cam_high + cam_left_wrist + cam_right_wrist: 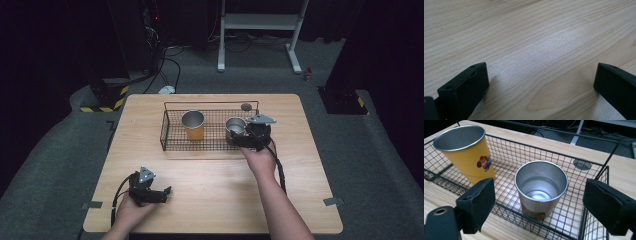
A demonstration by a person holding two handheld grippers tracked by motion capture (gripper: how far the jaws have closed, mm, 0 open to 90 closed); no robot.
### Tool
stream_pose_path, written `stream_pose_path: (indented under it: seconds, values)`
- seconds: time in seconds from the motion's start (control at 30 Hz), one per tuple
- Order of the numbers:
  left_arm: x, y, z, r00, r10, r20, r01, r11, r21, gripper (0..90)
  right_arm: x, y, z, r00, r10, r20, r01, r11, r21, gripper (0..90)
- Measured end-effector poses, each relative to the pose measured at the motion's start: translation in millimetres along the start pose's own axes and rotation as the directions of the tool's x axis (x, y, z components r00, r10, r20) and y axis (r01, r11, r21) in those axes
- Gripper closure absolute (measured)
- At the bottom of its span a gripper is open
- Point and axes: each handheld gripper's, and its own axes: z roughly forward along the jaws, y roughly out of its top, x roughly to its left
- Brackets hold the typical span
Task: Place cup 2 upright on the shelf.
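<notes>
Steel cup (541, 187) sits mid-frame between right gripper's (539, 202) spread jaws; advance level, then pinch its wall. Left gripper (541, 82), jaws spread, idles.

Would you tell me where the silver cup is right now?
The silver cup stands upright inside the wire basket, right of the yellow cup, between the open right gripper jaws.

a light wooden table (210, 200) carries a black wire basket (172, 142) near its far edge. just beyond the basket's far right corner a round grey cap (246, 106) sits in the tabletop. the left gripper (162, 192) rests on the wood well nearer than the basket, to its left.
</notes>
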Motion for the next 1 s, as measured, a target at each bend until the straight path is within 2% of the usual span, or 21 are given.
stream_pose_path:
  seconds: [0.4, 0.53, 0.77, 1.0]
  values:
    - [-0.1, 0.0, 0.0, 1.0, -0.001, -0.001, 0.001, 1.0, 0.0, 0.2, -1.5, -17.4, -19.2, 1.0, -0.009, 0.003, 0.009, 1.0, 0.001, 13.0]
    - [-0.1, 0.0, 0.0, 1.0, -0.001, -0.001, 0.001, 1.0, 0.0, 0.2, -3.0, -25.5, -25.8, 0.9996, -0.029, 0.008, 0.029, 1.0, -0.008, 13.1]
    - [-0.2, 0.1, 0.0, 1.0, -0.001, -0.001, 0.001, 1.0, 0.001, 0.2, -5.3, -40.2, -39.3, 0.9998, -0.018, 0.003, 0.018, 1.0, -0.009, 13.3]
    - [-0.3, 0.0, 0.0, 1.0, -0.001, -0.001, 0.001, 1.0, 0.001, 0.2, -9.0, -60.4, -52.2, 0.9995, -0.026, 0.015, 0.027, 1.0, -0.013, 13.6]
